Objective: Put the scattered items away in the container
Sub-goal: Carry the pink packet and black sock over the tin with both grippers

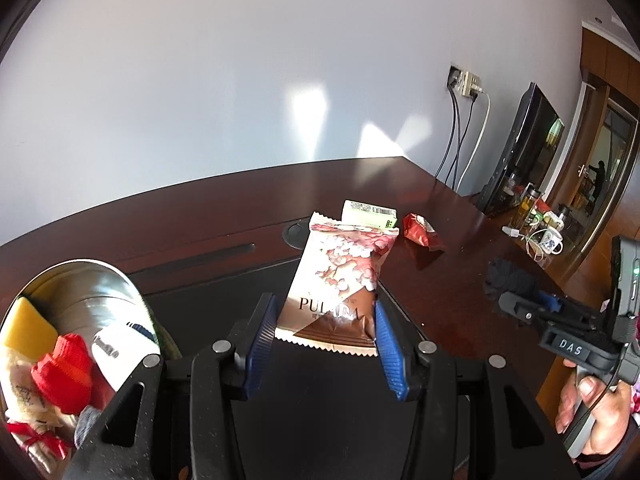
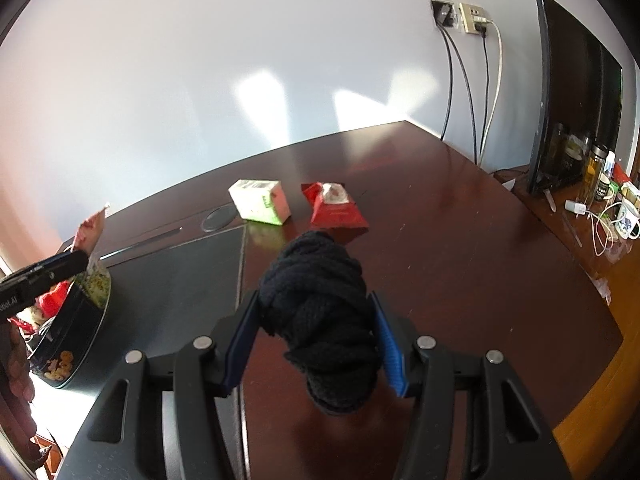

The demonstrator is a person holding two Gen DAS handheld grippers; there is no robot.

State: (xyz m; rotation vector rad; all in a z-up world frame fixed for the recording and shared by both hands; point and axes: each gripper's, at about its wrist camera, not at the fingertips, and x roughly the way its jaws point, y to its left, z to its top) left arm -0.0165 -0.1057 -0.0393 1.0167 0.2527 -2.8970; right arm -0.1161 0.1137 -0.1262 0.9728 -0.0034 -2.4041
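My left gripper (image 1: 324, 312) is shut on a pink-and-brown snack packet (image 1: 340, 280), held upright above the black desk mat. The round metal tin (image 1: 96, 284) sits at lower left, holding a yellow block, a red knitted item and other things. In the right wrist view my right gripper (image 2: 314, 308) is shut on a black rolled sock (image 2: 320, 320), lifted over the dark wooden desk. A green-and-white box (image 2: 260, 200) and a red packet (image 2: 336, 208) lie on the desk beyond. The tin (image 2: 76, 320) shows at left, under the left gripper.
A monitor (image 2: 572, 92) stands at the right with cups, bottles and cables beside it. Cables hang from wall sockets (image 2: 472, 16). A round cable port (image 2: 218, 216) sits in the desk by the black mat (image 2: 180, 272). A hand (image 1: 592, 412) holds the right gripper's handle.
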